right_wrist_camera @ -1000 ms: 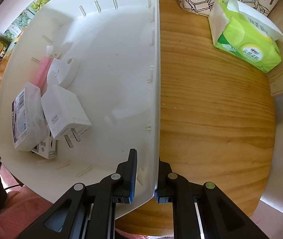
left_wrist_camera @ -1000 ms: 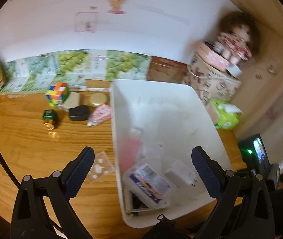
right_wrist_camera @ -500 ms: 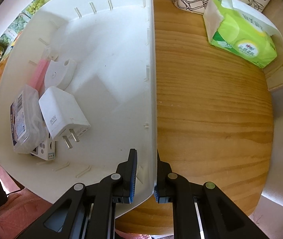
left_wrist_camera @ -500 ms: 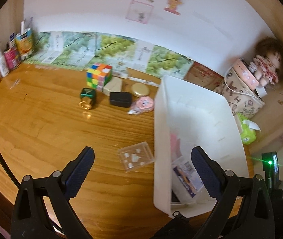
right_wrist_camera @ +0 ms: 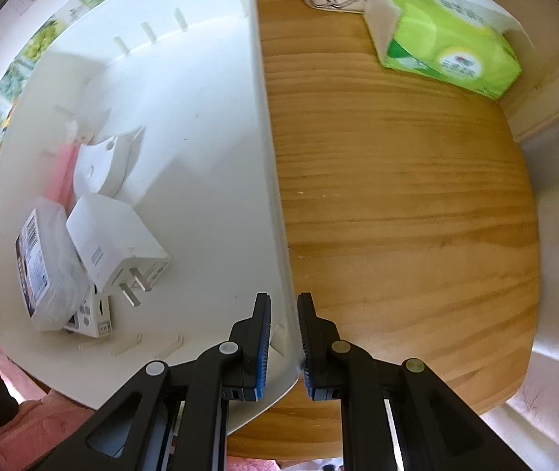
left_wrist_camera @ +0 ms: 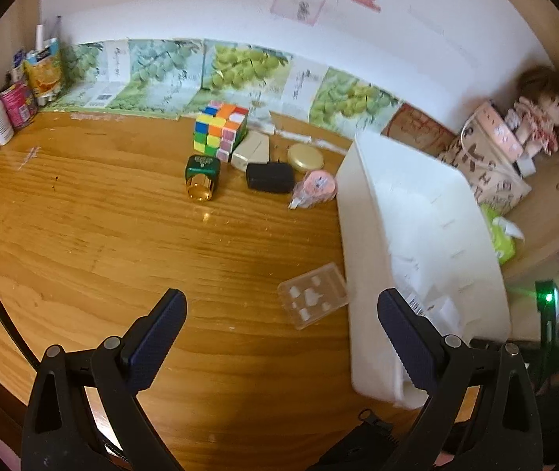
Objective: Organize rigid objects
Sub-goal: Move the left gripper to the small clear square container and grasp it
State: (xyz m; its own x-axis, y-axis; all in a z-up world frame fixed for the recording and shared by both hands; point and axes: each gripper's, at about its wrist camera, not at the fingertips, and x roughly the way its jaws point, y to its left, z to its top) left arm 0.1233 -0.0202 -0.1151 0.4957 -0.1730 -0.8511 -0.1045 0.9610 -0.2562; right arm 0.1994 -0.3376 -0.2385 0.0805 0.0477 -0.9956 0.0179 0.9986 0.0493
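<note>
My right gripper (right_wrist_camera: 283,337) points straight down and is clamped on the side wall of the white bin (right_wrist_camera: 200,78), one pad inside the wall and one outside, near the bin's near corner. Inside the bin, against its far side from my pads, I see a white plug adapter (right_wrist_camera: 116,235) with its two prongs toward me, leaning on a clear packet with a barcode label (right_wrist_camera: 45,263). A small white box (right_wrist_camera: 90,316) sits under them, and a white curved piece (right_wrist_camera: 100,167) and something pink (right_wrist_camera: 61,168), blurred, lie further along. Outside the bin, on the wooden table (right_wrist_camera: 397,196), a green tissue pack (right_wrist_camera: 448,51) sits well apart at the far edge.

My left gripper (left_wrist_camera: 279,337) hangs over the table with its jaws spread wide and nothing between them. Just ahead lies a clear plastic case (left_wrist_camera: 312,294), close beside the bin's outer wall. Further off, grouped together, are a green and gold bottle (left_wrist_camera: 200,176) on its side, a black charger (left_wrist_camera: 269,177), a pink tape dispenser (left_wrist_camera: 314,189), a gold round lid (left_wrist_camera: 305,157), a cream box (left_wrist_camera: 252,151) and a colour cube (left_wrist_camera: 220,127).
</note>
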